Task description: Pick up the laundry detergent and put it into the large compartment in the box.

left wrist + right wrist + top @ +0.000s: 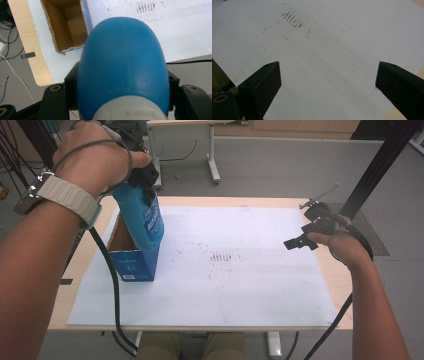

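I am counting one blue bottle point(141, 217), one open blue carton point(131, 261), one white sheet point(240, 270), one table point(80, 255), and two grippers.

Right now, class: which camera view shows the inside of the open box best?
The left gripper view: it looks down into the open box, showing its brown walls. The high view shows its blue outside and little inside.

We see our right gripper point(328, 82) with its two black jaws standing wide apart and nothing between them, poised over the white sheet point(324, 62) that covers the bench, where a patch of brown smudges point(293, 19) lies ahead and a strip of bare wood point(412, 75) shows at the sheet's edge.
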`<state>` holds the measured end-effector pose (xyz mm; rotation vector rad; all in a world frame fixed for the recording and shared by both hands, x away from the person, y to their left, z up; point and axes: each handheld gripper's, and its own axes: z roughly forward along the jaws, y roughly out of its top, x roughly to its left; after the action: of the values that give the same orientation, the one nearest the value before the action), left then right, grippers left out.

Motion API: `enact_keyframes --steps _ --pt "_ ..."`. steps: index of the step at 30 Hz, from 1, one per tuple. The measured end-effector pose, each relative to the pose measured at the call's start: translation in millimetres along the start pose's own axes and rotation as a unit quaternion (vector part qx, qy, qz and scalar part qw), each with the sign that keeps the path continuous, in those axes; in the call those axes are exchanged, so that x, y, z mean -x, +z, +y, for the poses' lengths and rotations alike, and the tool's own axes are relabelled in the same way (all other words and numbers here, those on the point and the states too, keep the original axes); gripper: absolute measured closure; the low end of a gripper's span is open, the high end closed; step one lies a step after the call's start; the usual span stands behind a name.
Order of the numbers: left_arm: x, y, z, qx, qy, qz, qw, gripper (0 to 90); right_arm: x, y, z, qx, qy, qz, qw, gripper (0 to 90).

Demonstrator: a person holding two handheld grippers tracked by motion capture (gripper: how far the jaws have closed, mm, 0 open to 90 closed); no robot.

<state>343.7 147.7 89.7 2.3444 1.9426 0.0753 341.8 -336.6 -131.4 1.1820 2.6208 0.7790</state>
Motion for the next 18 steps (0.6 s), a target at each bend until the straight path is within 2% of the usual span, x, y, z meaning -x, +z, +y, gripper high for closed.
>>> enact_keyframes --steps 9,18 --pt "-10.6 -2.1 7.4 -0.005 -0.011 0.004 0.9999 38.7 3.9 1.8 -0.5 0.0 0.006 0.001 1.0 6.2" --pt "-30.7 -9.1 9.4 0.0 -0.029 0.006 0.9995 38.7 9.1 2.1 -3.5 0.005 0.014 0.003 0.9999 6.2"
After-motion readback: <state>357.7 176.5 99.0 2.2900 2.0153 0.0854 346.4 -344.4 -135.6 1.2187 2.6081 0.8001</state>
